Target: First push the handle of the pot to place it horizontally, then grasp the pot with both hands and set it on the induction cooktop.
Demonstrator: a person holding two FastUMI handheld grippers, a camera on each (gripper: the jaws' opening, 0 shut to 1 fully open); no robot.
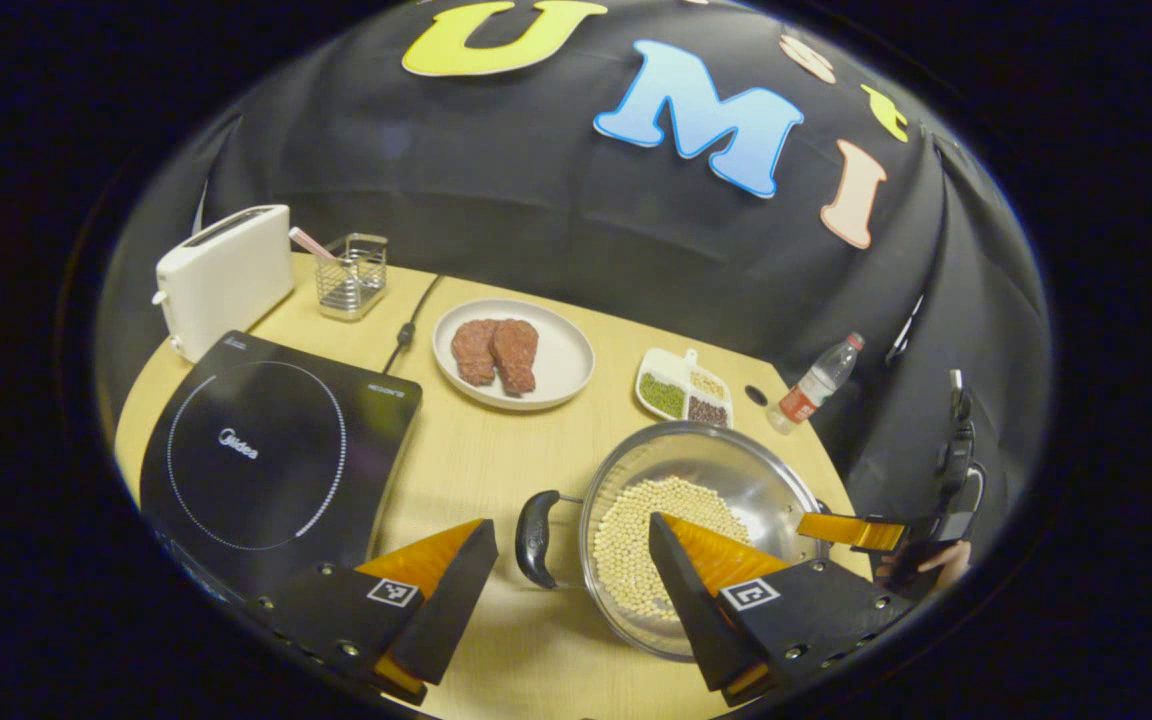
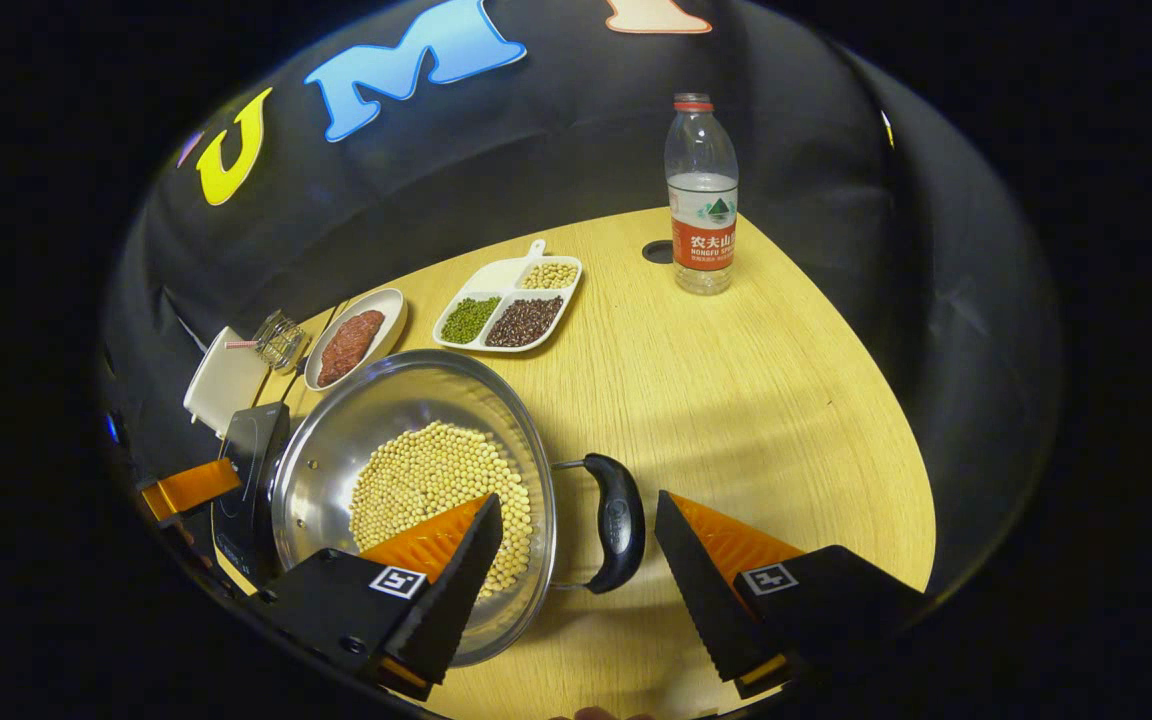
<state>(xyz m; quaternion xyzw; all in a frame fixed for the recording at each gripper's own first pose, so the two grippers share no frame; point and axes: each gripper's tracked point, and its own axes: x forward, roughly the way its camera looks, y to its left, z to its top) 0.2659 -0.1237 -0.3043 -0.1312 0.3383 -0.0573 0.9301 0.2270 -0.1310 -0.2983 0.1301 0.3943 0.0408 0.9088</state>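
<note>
Shiny round steel pot [image 1: 696,530] with pale yellow beans inside sits on the light wood table [image 1: 496,450], just right of the black glass induction cooktop [image 1: 276,450] and not on it yet. The pot has two black loop handles, and they look to lie roughly level, one toward the cooktop [image 1: 536,538], one on the far side [image 2: 618,522].

Left gripper [image 1: 568,555] is spread wide, holding nothing, one finger each side of the cooktop-side handle. Right gripper [image 2: 576,535] is likewise released, fingers straddling the other handle, nothing pinched.

Judged step: both about to clamp for the two-handed lift.

Risks:
- Handles are thin, rounded loops; an off-centre pinch could slip and tilt the pot.
- An uneven lift would roll the loose beans out over the rim.
- The inner finger on each side hangs over the bowl, so it could catch the rim when closing.
- A low carry could knock the pot base on the cooktop's edge.

White plate with two meat pieces [image 1: 514,352] lies behind the pot, clear of the path.
</note>
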